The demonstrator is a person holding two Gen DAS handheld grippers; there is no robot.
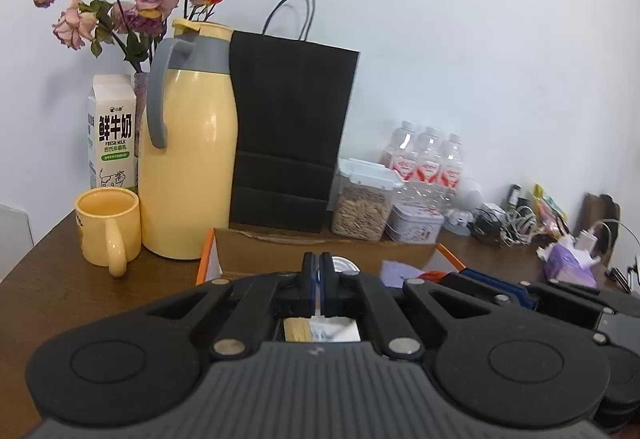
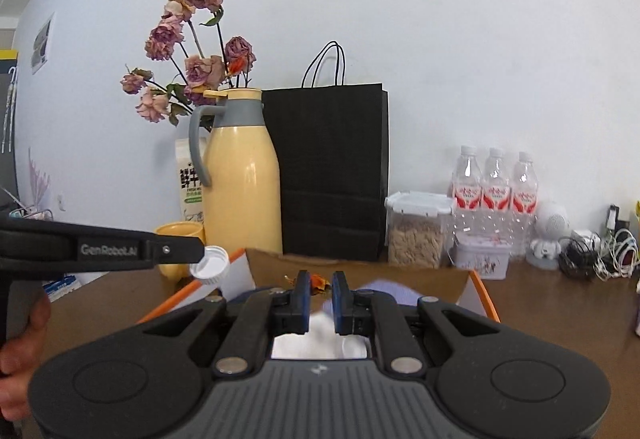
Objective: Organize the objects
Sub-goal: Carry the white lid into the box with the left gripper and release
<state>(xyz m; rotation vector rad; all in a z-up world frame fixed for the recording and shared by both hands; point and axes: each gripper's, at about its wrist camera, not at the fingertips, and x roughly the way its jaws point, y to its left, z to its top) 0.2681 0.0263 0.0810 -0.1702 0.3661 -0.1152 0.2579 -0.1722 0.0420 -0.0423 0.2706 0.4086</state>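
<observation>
Below my two grippers an orange-edged cardboard box [image 2: 478, 281] stands open on the brown table [image 1: 60, 279], though my own black housings hide most of its contents; I can only make out something white [image 2: 320, 343] and a lilac shape [image 2: 384, 289]. My left gripper [image 2: 204, 253] reaches in from the side with its fingers pinched onto the rim of a white bottle cap [image 2: 211, 265], held above the box's left edge. From its own camera the pads [image 1: 310, 285] are almost touching, the cap barely visible between them. My right gripper [image 2: 318, 293] hangs slightly parted, gripping nothing, over the box.
</observation>
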